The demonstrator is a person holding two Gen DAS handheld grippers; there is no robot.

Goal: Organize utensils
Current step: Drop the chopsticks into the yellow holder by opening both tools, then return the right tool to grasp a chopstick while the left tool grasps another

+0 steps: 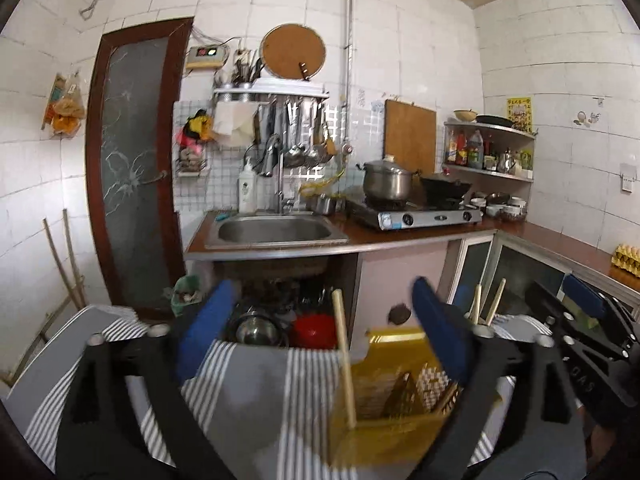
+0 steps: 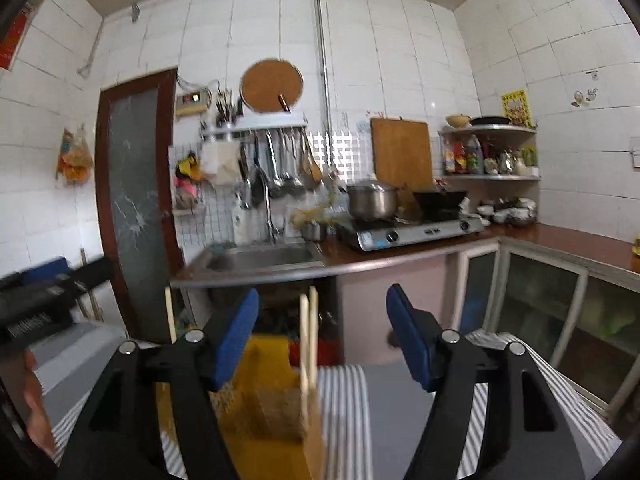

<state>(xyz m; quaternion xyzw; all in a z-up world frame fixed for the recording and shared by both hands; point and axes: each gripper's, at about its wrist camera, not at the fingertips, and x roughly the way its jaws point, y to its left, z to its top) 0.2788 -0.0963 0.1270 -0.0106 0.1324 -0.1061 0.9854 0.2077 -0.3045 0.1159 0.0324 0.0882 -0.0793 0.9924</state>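
Note:
A yellow utensil holder [image 1: 394, 392] stands on a grey striped cloth [image 1: 248, 392], with a wooden chopstick [image 1: 344, 360] upright in it at its left and two more [image 1: 486, 306] at its right. My left gripper [image 1: 324, 340] is open just above the holder, empty. In the right wrist view the holder [image 2: 268, 396] sits between my open, empty right gripper's [image 2: 322, 340] blue pads, with two chopsticks [image 2: 309, 344] standing in it and one [image 2: 171, 314] at the left. The right gripper also shows at the right edge of the left wrist view [image 1: 584, 320].
A kitchen counter [image 1: 400, 236] with a steel sink [image 1: 276, 232] and a gas stove [image 1: 416, 216] carrying a pot and a wok lies ahead. Ladles hang on a wall rack [image 1: 296, 136]. Bowls and a red pot [image 1: 314, 330] sit under the sink. A glass door [image 1: 132, 168] is at the left.

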